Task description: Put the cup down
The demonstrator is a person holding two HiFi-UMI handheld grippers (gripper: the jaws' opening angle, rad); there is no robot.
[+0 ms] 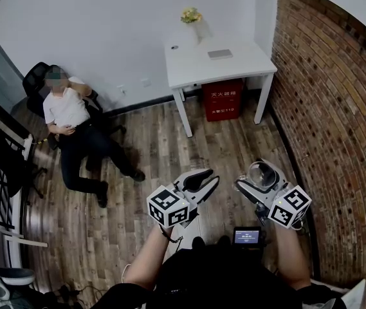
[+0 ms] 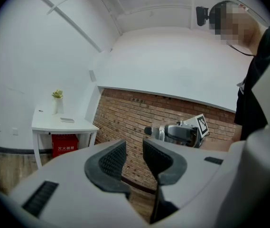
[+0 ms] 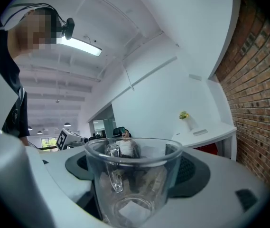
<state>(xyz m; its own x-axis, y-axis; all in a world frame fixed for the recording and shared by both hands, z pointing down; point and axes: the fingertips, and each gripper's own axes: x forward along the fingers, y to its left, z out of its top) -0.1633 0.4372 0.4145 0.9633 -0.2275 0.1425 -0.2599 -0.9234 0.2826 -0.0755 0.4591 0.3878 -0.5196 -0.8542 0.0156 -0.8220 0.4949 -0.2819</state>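
The right gripper (image 1: 255, 184) holds the cup (image 3: 132, 175) in mid-air, its fingers (image 3: 194, 172) spread wide and seemingly pressing the glass sides. The left gripper (image 2: 134, 156) has its fingers (image 2: 110, 160) narrowly apart with nothing between them.

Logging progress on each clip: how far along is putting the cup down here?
Done: nothing is set down yet. In hand: the right gripper is clamped on the glass cup, held in the air over the wooden floor, away from the white table. The left gripper is empty, jaws apart. Left: bring the cup onto a surface and release it.
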